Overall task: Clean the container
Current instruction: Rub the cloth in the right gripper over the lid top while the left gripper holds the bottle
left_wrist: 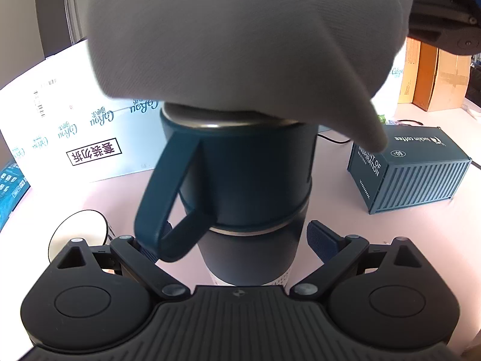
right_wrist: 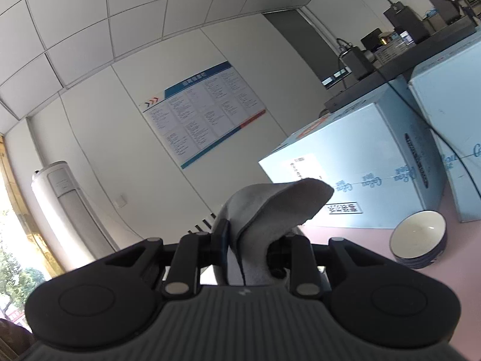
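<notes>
A dark blue bottle (left_wrist: 249,180) with a loop-handled lid stands upright on the pink table, right in front of my left gripper (left_wrist: 240,240). The blue fingers stand at either side of the bottle's body, with a small gap visible at the right one. A grey cloth (left_wrist: 240,36) lies over the top of the lid and fills the upper part of the left wrist view. My right gripper (right_wrist: 255,240) is shut on this grey cloth (right_wrist: 270,207), which bulges up between the fingers. The right gripper's black body (left_wrist: 445,15) shows at the top right of the left wrist view.
A blue container-shaped box (left_wrist: 412,168) stands to the right of the bottle. A large white carton (left_wrist: 75,126) stands behind left; it also shows in the right wrist view (right_wrist: 360,174). A bowl (right_wrist: 421,237) sits on the table. Brown boxes (left_wrist: 436,78) stand at the far right.
</notes>
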The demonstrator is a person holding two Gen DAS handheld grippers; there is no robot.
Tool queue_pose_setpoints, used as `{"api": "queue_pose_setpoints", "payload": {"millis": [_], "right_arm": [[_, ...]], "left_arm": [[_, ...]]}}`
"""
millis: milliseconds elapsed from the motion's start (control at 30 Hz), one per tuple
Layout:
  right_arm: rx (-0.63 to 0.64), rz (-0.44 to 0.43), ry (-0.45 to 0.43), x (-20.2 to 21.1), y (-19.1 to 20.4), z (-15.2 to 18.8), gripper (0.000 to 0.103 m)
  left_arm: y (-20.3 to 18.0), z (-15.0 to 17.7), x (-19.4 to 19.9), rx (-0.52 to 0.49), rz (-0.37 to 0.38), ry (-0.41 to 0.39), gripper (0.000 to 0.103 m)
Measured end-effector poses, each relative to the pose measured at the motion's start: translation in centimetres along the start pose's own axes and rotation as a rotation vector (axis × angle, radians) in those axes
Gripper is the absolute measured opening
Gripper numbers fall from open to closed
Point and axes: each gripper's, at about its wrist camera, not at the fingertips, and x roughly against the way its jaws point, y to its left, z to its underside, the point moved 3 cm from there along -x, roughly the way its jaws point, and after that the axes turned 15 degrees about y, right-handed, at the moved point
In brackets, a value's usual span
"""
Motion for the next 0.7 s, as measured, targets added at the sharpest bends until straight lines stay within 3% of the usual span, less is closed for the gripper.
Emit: {"api": "queue_pose_setpoints", "payload": {"millis": [333,700], "right_arm": [[-0.007,-0.066,0.014,-3.0,1.1,-1.3,0.027],[-0.065,-0.008,-0.038,0.0,-1.4,-1.3,0.027]], "left_arm": [[-0.4,0.3,0.2,-0.002,-0.076,0.012,0.096],[0.3,0.4,0.2,0.038,-0.072,0.041,0.096]]}}
